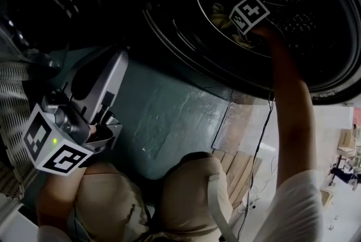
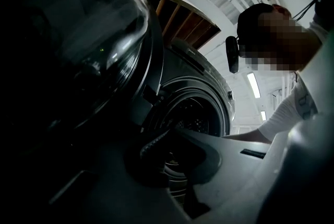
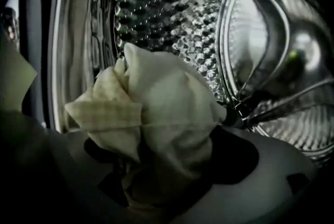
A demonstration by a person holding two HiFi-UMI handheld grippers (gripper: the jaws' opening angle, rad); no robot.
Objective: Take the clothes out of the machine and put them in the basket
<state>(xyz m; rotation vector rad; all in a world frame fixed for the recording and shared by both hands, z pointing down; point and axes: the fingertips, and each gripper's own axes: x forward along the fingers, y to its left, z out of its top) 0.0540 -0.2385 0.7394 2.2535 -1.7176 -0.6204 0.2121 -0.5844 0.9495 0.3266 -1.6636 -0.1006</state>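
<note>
Deep inside the drum [image 3: 172,14], a pale bunched cloth [image 3: 156,92] is seen between the wide jaws of the right tool [image 3: 162,134], not yet squeezed. Outside, the left tool [image 2: 167,137] is held narrow and empty. Next, the cloth likely must be pinched and lifted out.

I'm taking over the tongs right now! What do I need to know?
Your left tongs: shut, empty, outside the machine beside its open door.
Your right tongs: inside the drum, open wide, with a pale cloth bunched between them, seemingly not pinched yet.
Done: door open, cloth reached.
Left to do: close on the cloth, lift it out and put it in the basket, which I cannot clearly pick out here. Then check the drum for more clothes.
</note>
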